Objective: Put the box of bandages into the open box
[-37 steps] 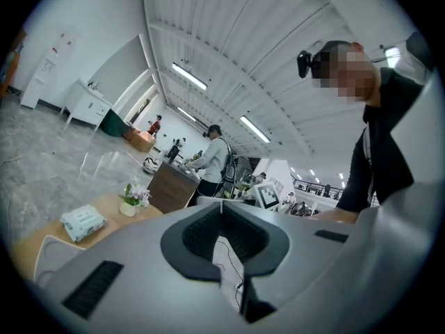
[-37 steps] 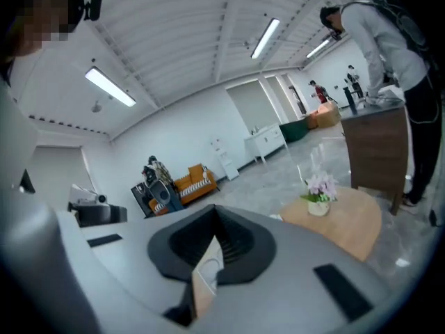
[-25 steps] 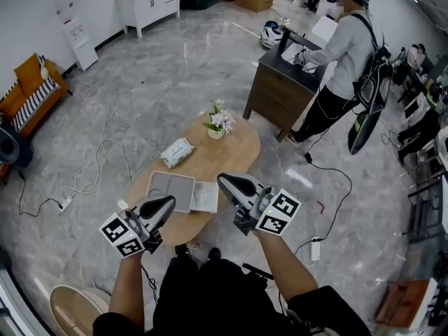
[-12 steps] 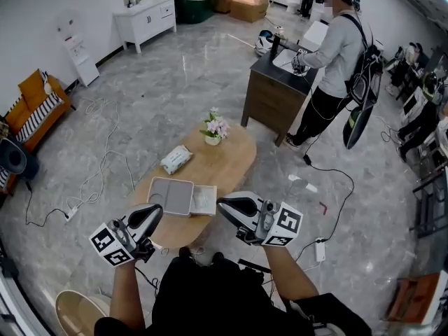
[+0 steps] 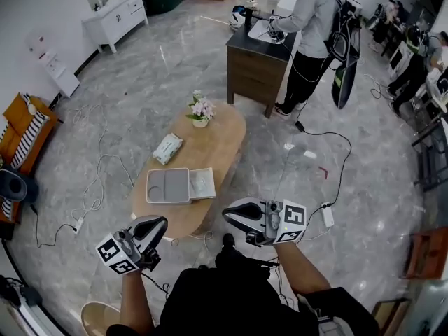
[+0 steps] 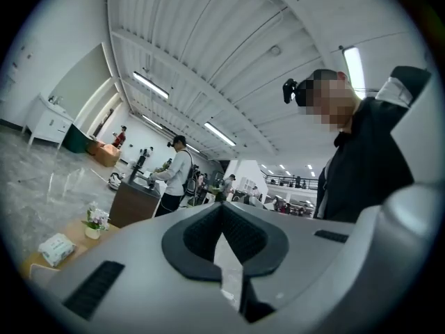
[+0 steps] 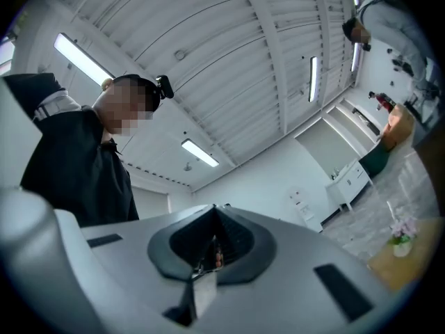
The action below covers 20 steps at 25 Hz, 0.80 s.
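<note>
jaws of left gripper (image 5: 160, 222) and right gripper (image 5: 229, 213) sit together, empty, short of the near end of the table (image 5: 218, 142); open box (image 5: 158, 186) lies on that end, white packet (image 5: 168, 148) mid-table.

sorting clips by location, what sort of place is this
Probably a big open hall staged as a living room for recording: a low wooden coffee table, an orange sofa, loose cables across the marble floor, and another person working at a dark cabinet.
</note>
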Tool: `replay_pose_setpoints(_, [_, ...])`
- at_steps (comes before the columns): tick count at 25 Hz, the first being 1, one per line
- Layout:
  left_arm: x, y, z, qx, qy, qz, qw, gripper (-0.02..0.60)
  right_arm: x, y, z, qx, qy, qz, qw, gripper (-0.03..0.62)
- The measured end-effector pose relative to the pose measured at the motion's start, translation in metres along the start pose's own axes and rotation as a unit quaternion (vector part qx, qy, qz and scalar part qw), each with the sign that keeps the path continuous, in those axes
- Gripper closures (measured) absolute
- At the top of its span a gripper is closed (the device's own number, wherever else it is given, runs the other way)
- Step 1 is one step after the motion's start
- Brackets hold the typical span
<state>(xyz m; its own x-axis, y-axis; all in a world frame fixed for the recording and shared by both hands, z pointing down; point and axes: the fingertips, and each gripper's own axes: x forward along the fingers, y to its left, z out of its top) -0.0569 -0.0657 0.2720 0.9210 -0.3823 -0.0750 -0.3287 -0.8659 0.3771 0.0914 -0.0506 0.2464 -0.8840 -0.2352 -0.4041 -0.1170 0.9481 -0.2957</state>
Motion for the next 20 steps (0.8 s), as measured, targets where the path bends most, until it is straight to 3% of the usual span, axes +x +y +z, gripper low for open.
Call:
replay_pose_setpoints(4, [-0.019,-0.036,-0.010,0.012,0.016,-0.046,0.9988,0.566,0.008,0.041,-0.008,-0.029,0.011,-0.014,0.999,0.583])
replay_pose_setpoints(9, [-0.073,-0.081,-0.027,0.012,0.004,-0.053,0.9985,0.566,0.036,0.111,-0.034,-0.046,0.006,-0.037,0.998,0.583])
replay_pose_setpoints(14, [-0.115,-0.138,-0.051,-0.012,-0.008,-0.067,0.9976,0.566,0.040,0.173,-0.072,-0.043,0.029,-0.071,0.996,0.583])
replay_pose_setpoints(20, [-0.128,-0.165,-0.078,-0.015,-0.009,-0.067,0.9976,0.566,0.016,0.211,-0.091,-0.049,0.042,-0.104,0.992,0.583])
